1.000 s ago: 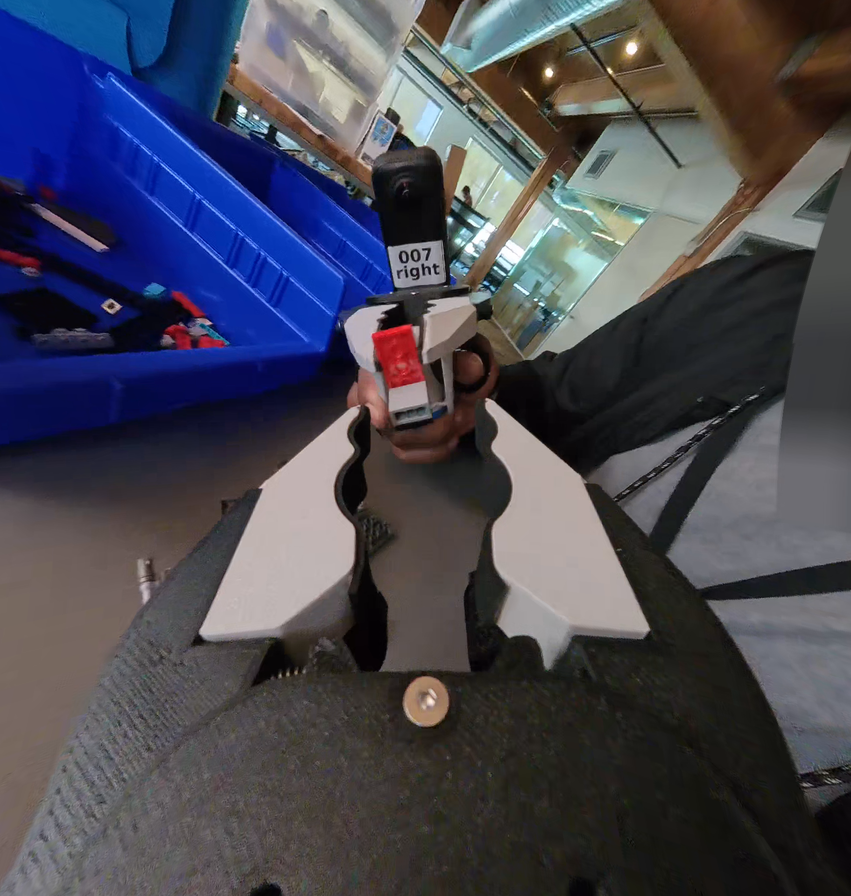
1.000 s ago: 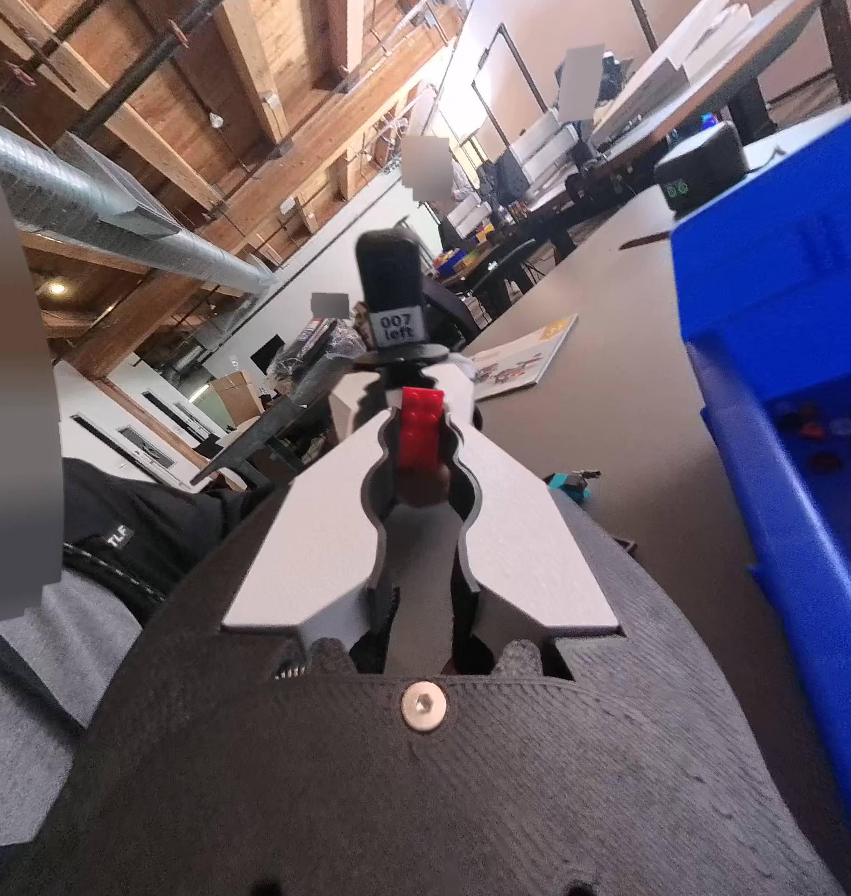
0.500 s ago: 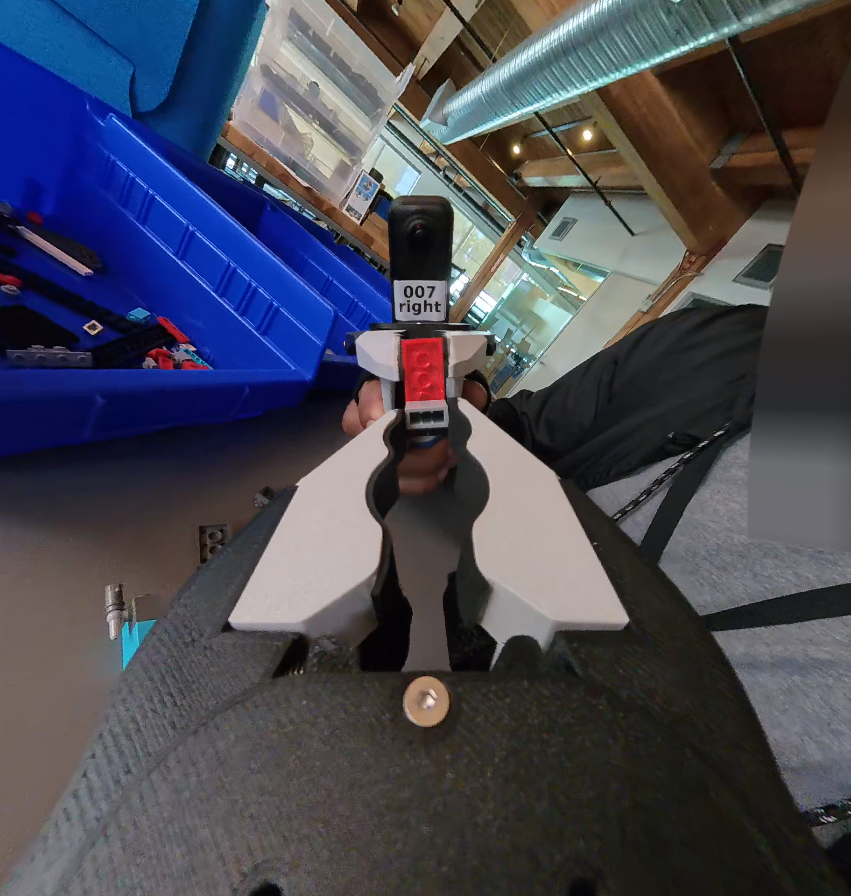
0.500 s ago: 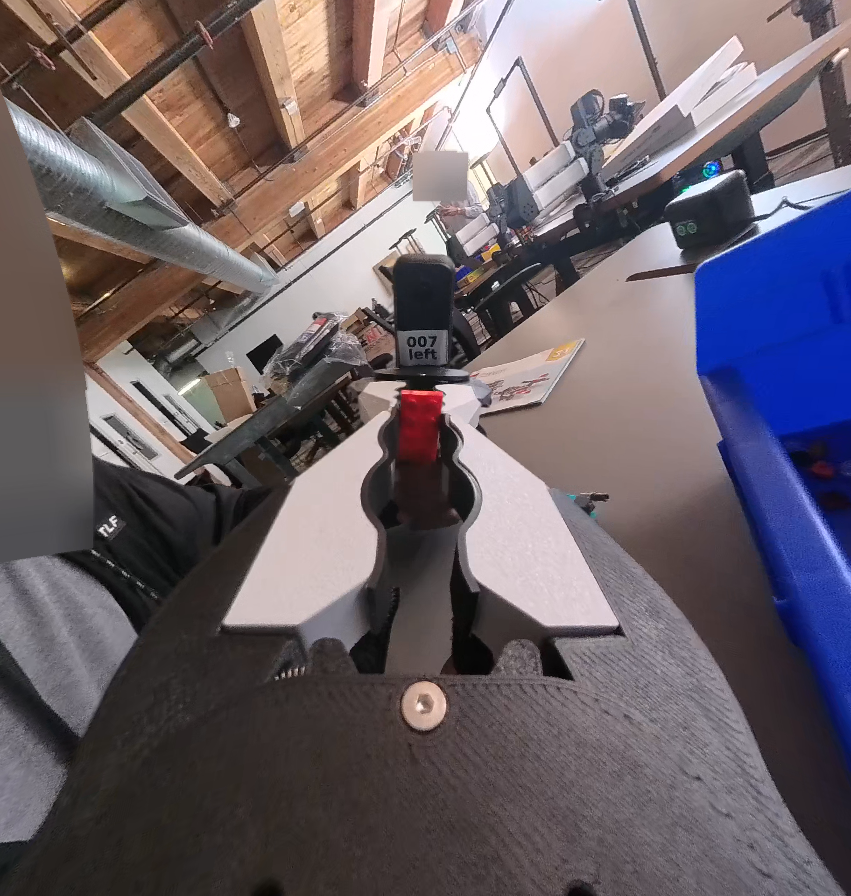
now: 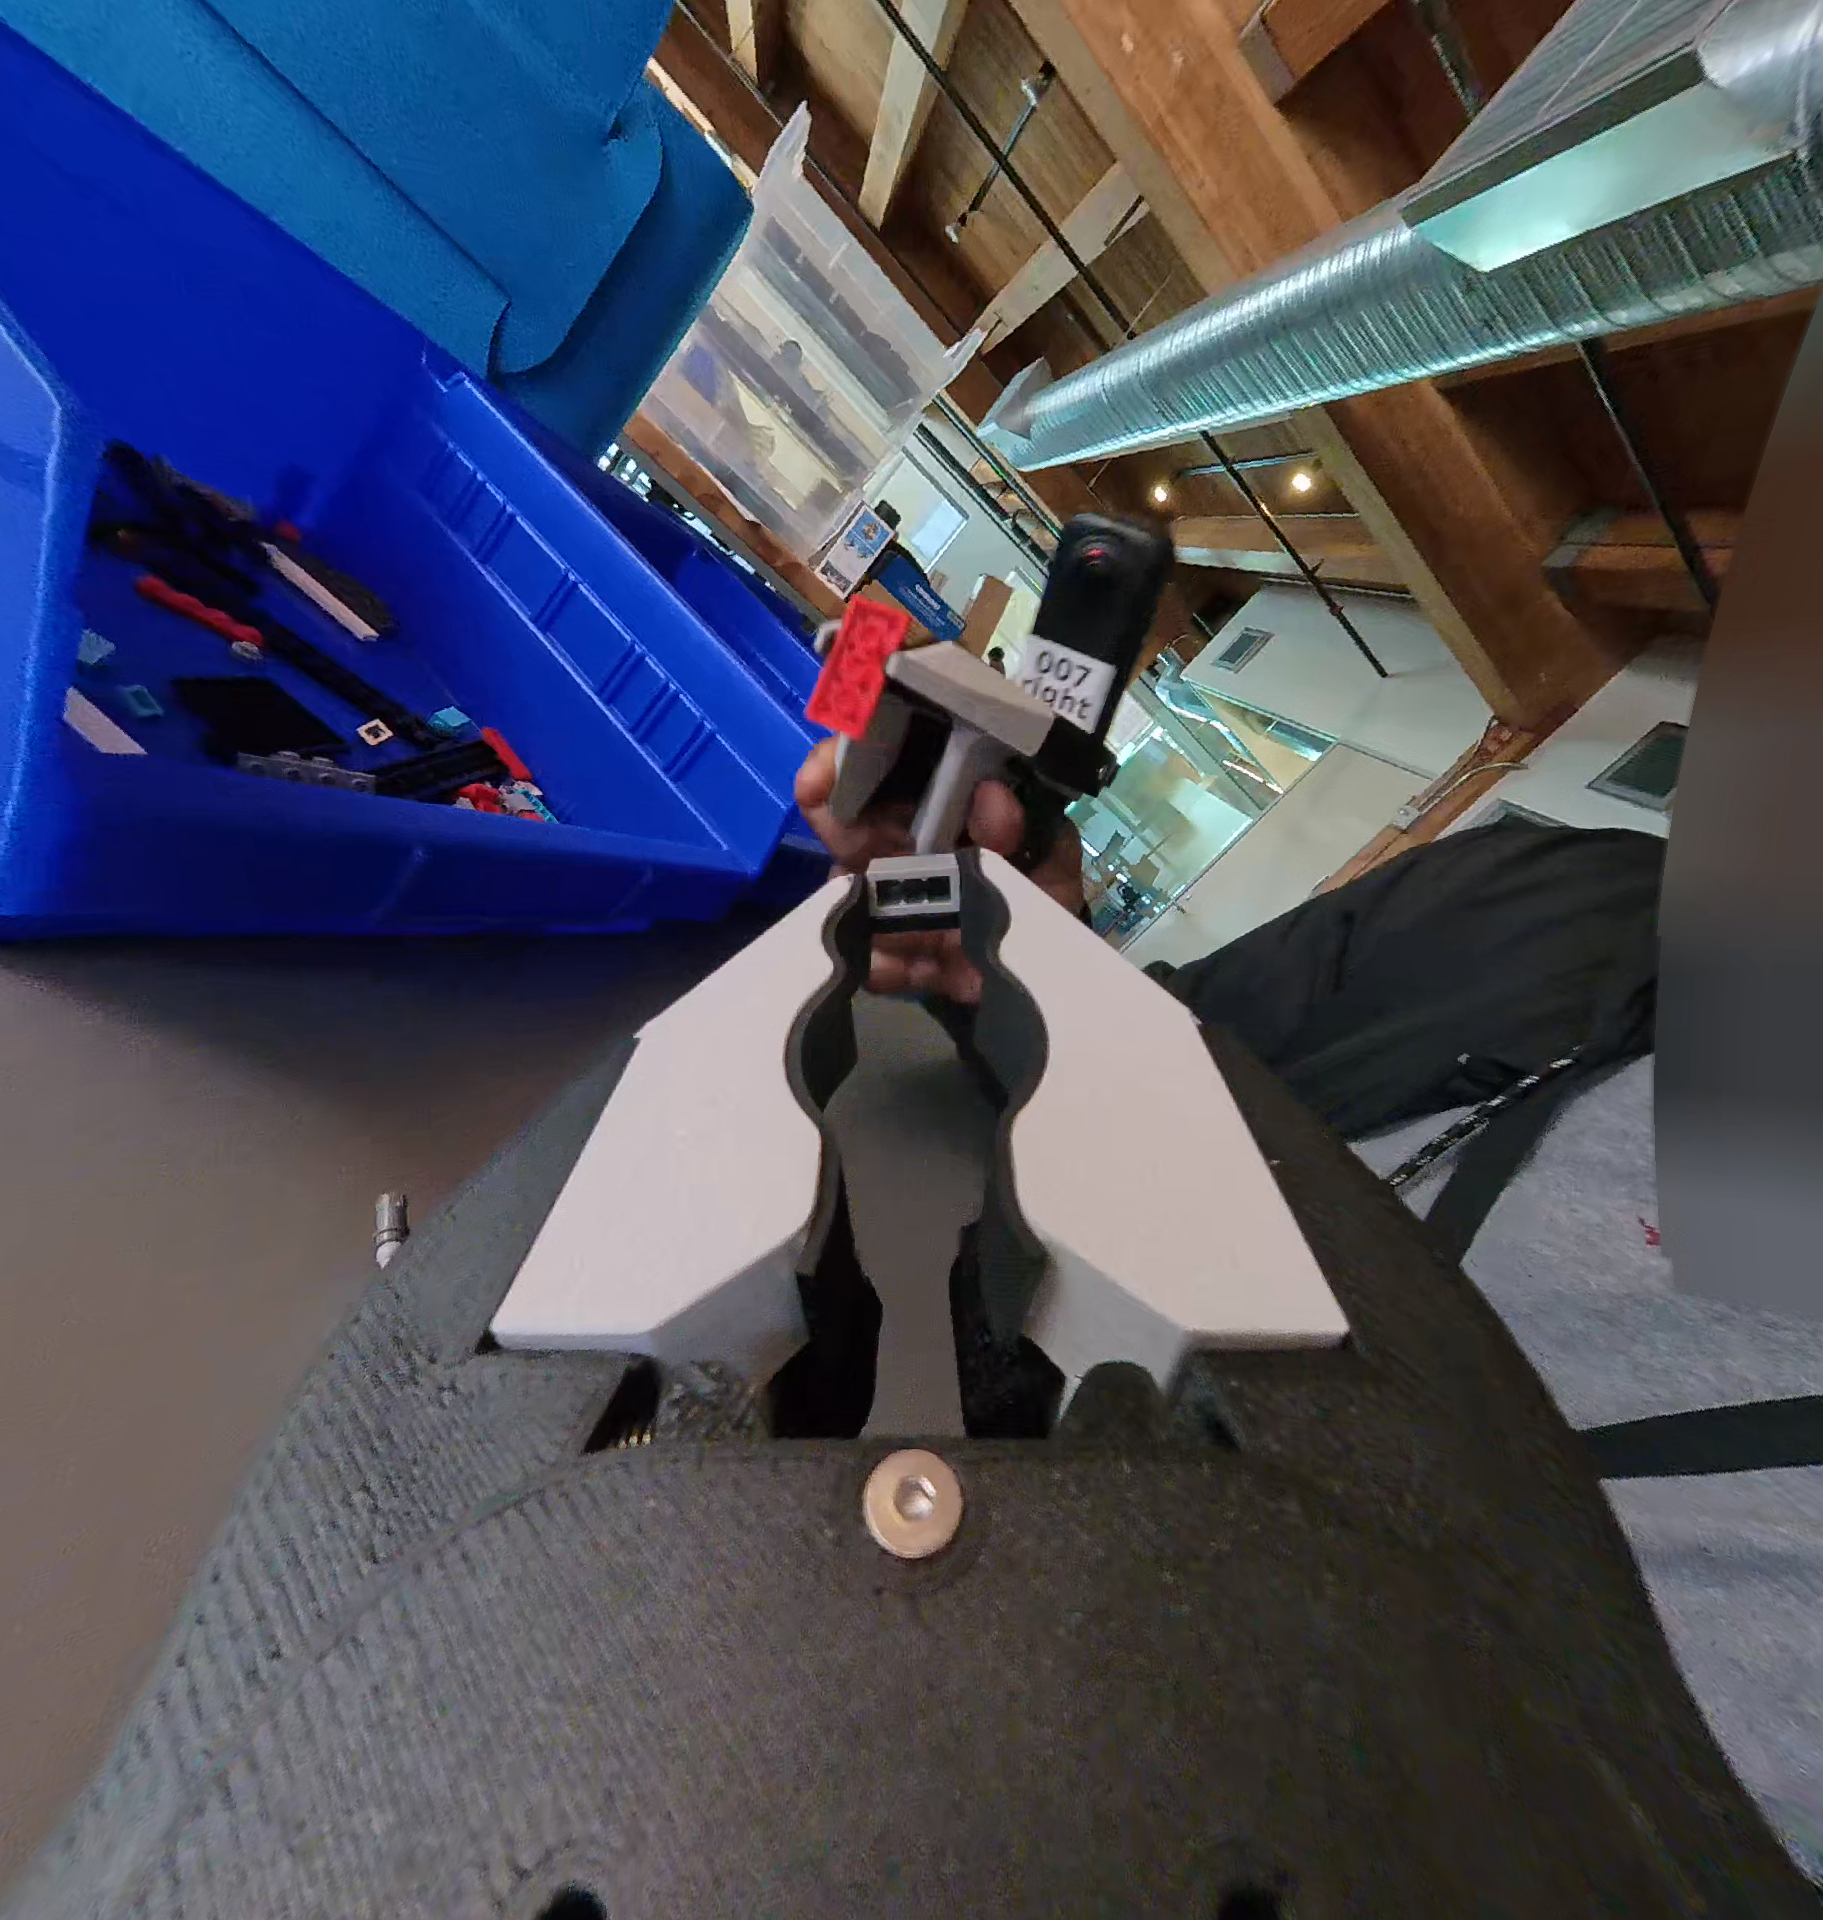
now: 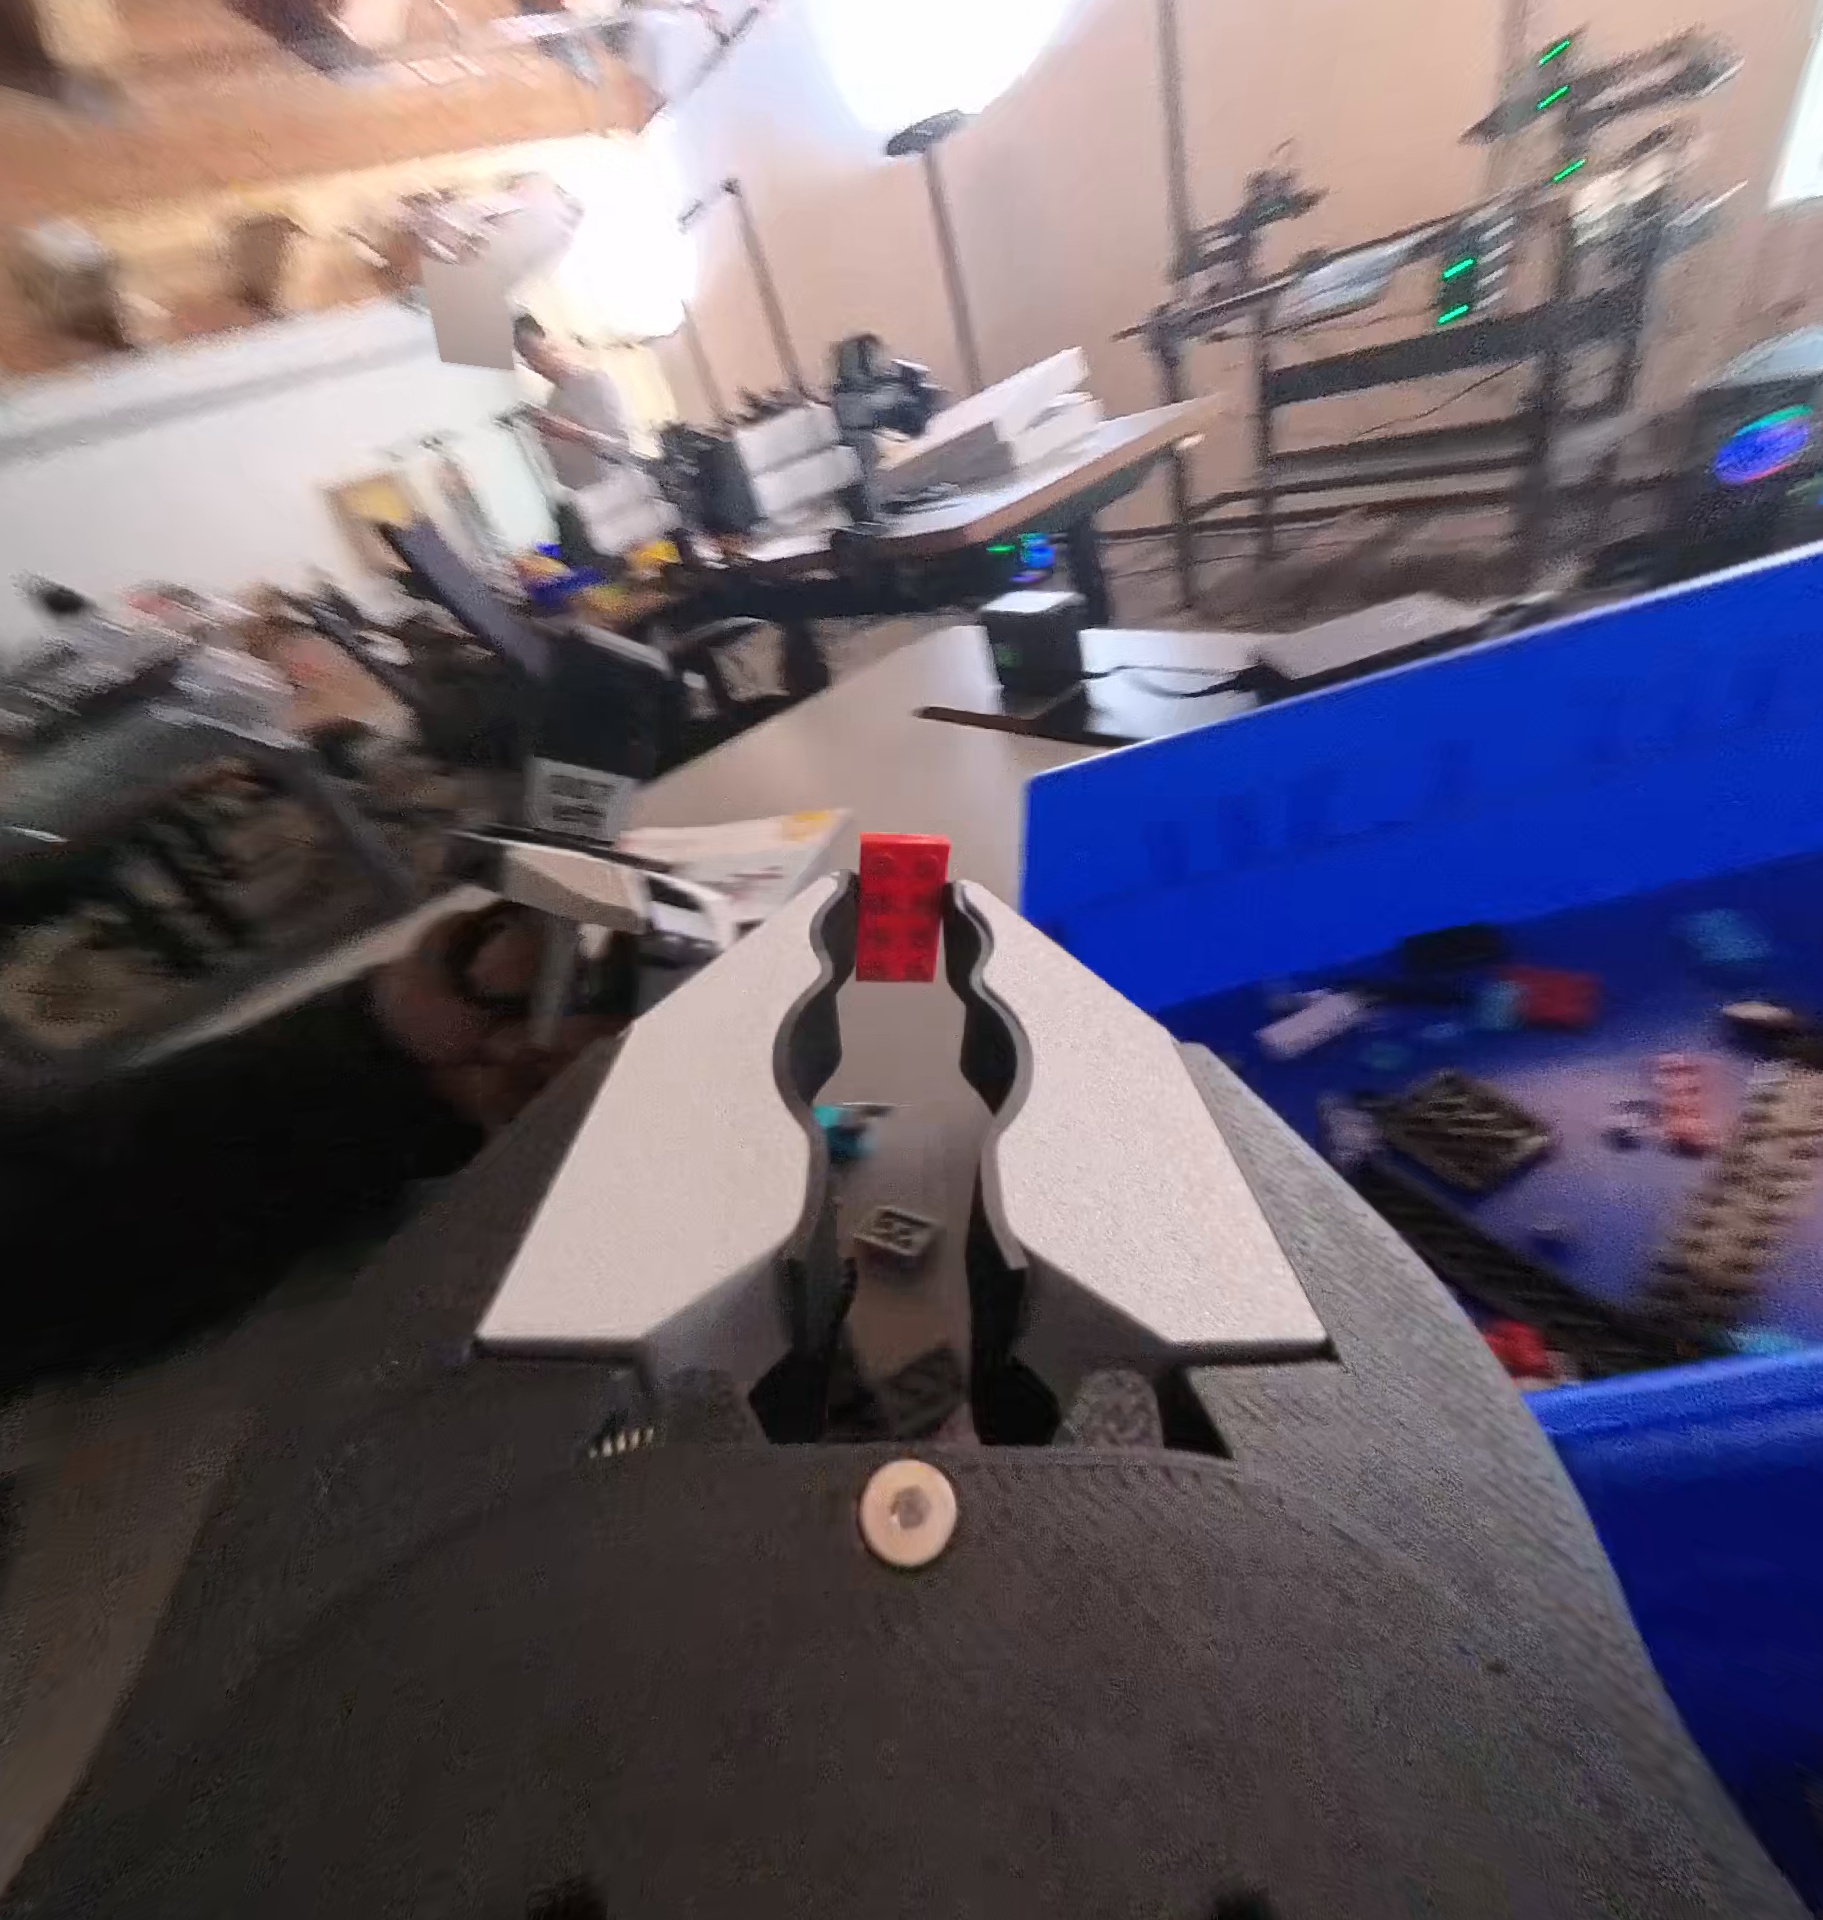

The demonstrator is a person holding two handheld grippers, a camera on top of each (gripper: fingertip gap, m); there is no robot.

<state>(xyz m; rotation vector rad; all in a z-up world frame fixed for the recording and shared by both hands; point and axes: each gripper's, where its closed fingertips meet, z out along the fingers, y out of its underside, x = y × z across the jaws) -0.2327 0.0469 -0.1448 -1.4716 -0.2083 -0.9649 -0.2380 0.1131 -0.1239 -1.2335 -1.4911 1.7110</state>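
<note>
My left gripper (image 5: 912,883) is shut on a small grey brick (image 5: 912,896) at its fingertips. Beyond it, a hand holds my right gripper (image 5: 891,717), tilted left, with a red brick (image 5: 857,665) at its tips. In the right wrist view my right gripper (image 6: 902,904) is shut on that red brick (image 6: 900,914), studs facing the camera. The left gripper (image 6: 574,883) shows blurred to its left, apart from the red brick. The two bricks are separate.
A blue bin (image 5: 367,862) of loose bricks stands on the grey table (image 5: 211,1091), and to the right in the right wrist view (image 6: 1406,779). A small dark plate (image 6: 896,1236) and a teal piece (image 6: 845,1127) lie on the table. A booklet (image 6: 751,847) lies farther off. My hands' fingertips stand some 7 cm from each other.
The red and grey bricks were joined in my right gripper. My left gripper shut on the grey one; the two have come apart. My right gripper has swung away toward the bin.
</note>
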